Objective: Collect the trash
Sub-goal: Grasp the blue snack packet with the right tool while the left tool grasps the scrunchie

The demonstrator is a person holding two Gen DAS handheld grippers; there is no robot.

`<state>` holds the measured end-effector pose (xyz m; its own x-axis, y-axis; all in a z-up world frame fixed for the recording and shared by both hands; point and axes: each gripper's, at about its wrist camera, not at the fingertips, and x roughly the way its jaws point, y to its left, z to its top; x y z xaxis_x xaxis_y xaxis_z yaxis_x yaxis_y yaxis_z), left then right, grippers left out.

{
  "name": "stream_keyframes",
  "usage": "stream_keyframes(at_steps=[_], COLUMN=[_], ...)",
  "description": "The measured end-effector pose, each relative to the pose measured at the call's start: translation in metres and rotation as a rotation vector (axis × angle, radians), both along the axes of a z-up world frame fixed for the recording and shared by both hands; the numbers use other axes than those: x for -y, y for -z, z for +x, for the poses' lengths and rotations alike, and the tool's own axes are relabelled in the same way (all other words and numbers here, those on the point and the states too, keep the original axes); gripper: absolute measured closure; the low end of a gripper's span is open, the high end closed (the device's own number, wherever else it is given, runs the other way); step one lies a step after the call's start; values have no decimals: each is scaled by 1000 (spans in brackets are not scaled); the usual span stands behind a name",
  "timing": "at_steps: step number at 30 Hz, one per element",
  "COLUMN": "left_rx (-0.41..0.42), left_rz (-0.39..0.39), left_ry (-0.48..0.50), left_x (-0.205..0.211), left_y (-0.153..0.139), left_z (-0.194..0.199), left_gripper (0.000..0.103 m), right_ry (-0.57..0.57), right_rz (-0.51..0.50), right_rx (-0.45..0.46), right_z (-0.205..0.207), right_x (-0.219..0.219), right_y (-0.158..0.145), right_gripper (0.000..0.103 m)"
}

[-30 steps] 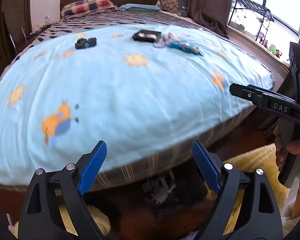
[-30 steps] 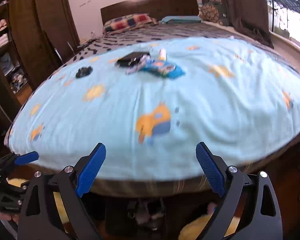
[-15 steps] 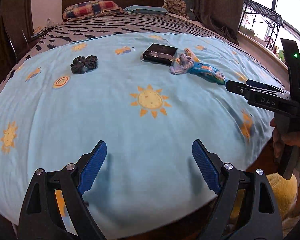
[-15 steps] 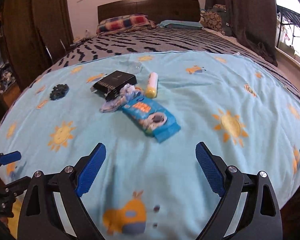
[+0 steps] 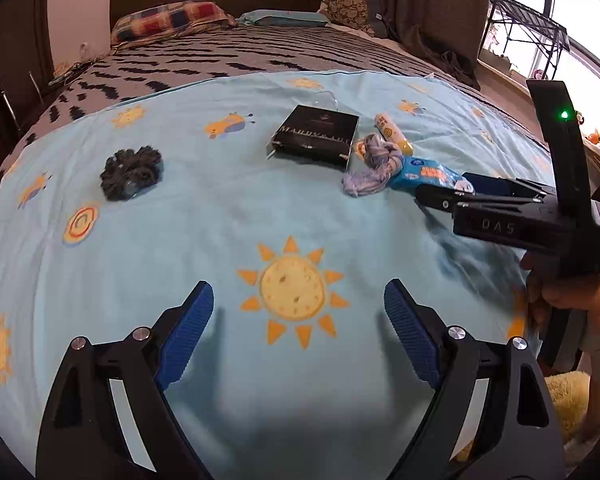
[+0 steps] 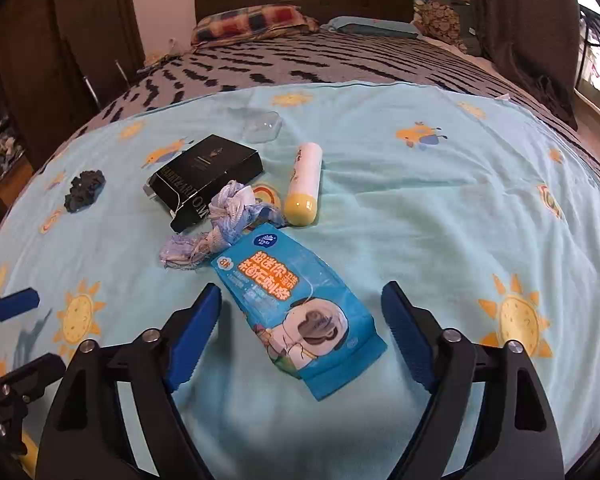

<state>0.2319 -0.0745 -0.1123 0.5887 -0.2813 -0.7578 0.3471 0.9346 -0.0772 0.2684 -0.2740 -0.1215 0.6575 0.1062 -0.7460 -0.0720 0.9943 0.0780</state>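
While the left gripper (image 5: 298,332) hangs open over bare bedsheet (image 5: 220,208), the trash lies far right. From the right wrist, the right gripper (image 6: 301,326), just narrowing but gripping nothing, straddles the blue wipes packet (image 6: 296,312), whose long axis runs near-right to far-left.

White letters "DAS" are showing on the side of the black handheld right gripper (image 5: 466,196). The flat black cardboard box (image 5: 315,135) is carrying pale capitals, too blurred to read surely.
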Motion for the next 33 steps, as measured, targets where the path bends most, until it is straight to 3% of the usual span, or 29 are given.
stream_keyframes(at_steps=[2,5,14,18,28,33], left_rx=[3,3,-7,-13,-15,-19], left_rz=[4,4,-21,-26,4,-8], left_ry=[6,19,67,102,156,147], left_x=[4,12,43,60,98,94], left_y=[0,1,3,4,14,17], left_z=[5,12,45,59,86,87], left_gripper=[20,21,31,52,68,90], right_ry=[7,5,54,62,76,72], right_rz=[-14,8,44,56,102,89], right_rx=[0,8,105,125,90,105], right_z=[1,-1,-19,-22,-19,-26], right_x=[2,12,36,44,61,60], right_y=[0,-2,-25,-31,-16,-19], right_gripper=[47,56,58,58,58,58])
